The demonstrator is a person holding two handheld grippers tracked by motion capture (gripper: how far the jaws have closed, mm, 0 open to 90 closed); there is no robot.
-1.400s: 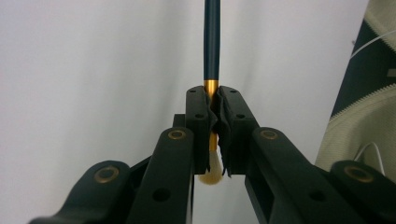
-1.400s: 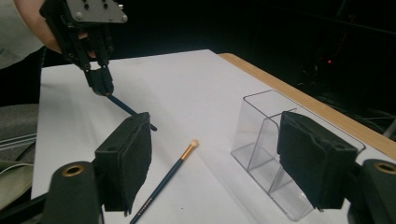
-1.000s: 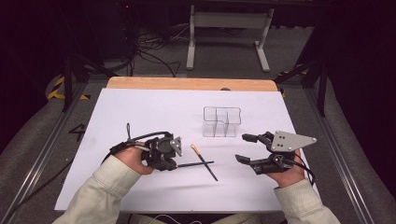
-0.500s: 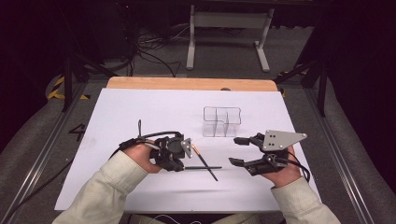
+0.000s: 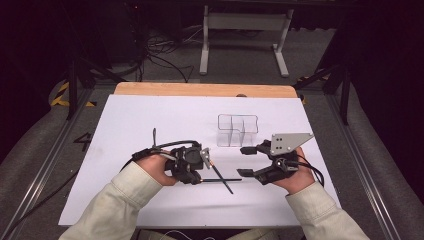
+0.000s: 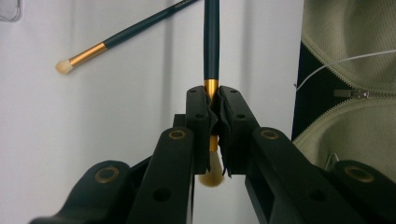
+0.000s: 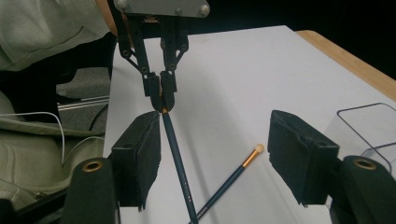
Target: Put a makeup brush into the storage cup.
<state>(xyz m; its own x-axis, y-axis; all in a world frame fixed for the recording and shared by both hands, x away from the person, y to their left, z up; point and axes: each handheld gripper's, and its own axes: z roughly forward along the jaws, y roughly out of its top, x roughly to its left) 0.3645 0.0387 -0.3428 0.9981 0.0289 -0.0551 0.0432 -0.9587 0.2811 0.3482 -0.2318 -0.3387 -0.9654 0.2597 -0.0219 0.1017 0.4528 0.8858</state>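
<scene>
At the left of the high view, the left tool [image 5: 201,162] was clamped tight on a dark-handled makeup brush [image 5: 220,180] at its gold collar, so that the long handle ran out rightward across the white worktop [image 5: 150,120], likely offered toward the other hand. In the left gripper view the held brush's [image 6: 211,42] pale bristle tuft poked out behind the pads, half hidden by the jaws. A second brush [image 5: 218,174] lay loose in the middle of the frame, crossing the held one; where the two crossed was too small to read from above, and the right gripper view cut that crossing off at its lower edge. Farther right stood a clear divided holder [image 5: 237,130], empty as far as could be seen, probably where the brushes belong. At the right, the right tool [image 5: 245,161] stood wide with nothing in it, its jaws either side of the held handle [image 7: 177,158] in the right gripper view.
</scene>
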